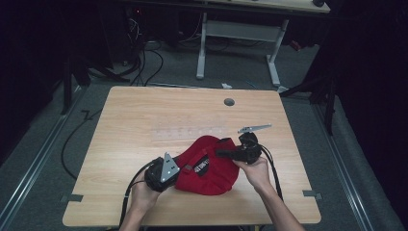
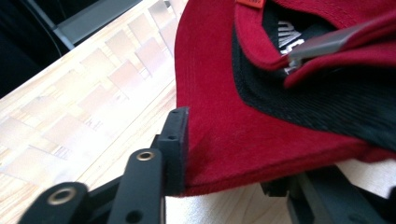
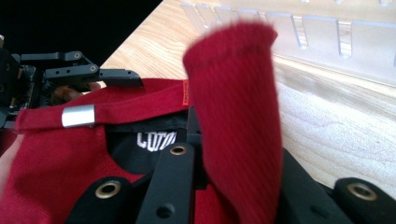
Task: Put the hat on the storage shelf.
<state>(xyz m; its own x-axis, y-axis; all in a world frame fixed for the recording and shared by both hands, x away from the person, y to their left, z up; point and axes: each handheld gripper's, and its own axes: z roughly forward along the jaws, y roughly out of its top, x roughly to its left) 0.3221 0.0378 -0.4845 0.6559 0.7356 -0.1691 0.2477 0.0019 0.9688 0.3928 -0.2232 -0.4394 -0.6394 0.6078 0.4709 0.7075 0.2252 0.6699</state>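
A red cap (image 1: 207,166) lies on the wooden surface (image 1: 134,134), near its front edge. The left claw (image 2: 224,154) pinches the cap's edge; the right claw (image 3: 233,158) pinches a raised fold of red fabric. A black inner label (image 3: 156,138) reads "COTO", partly hidden.

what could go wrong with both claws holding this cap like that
The left claw pinches just the thin edge of the red cap, so the cloth may slip out if pulled. The right claw grips a bunched fold, so tugging the two apart could stretch or crease the fabric. The strap with its metal clip hangs loose between them and might snag on a claw.
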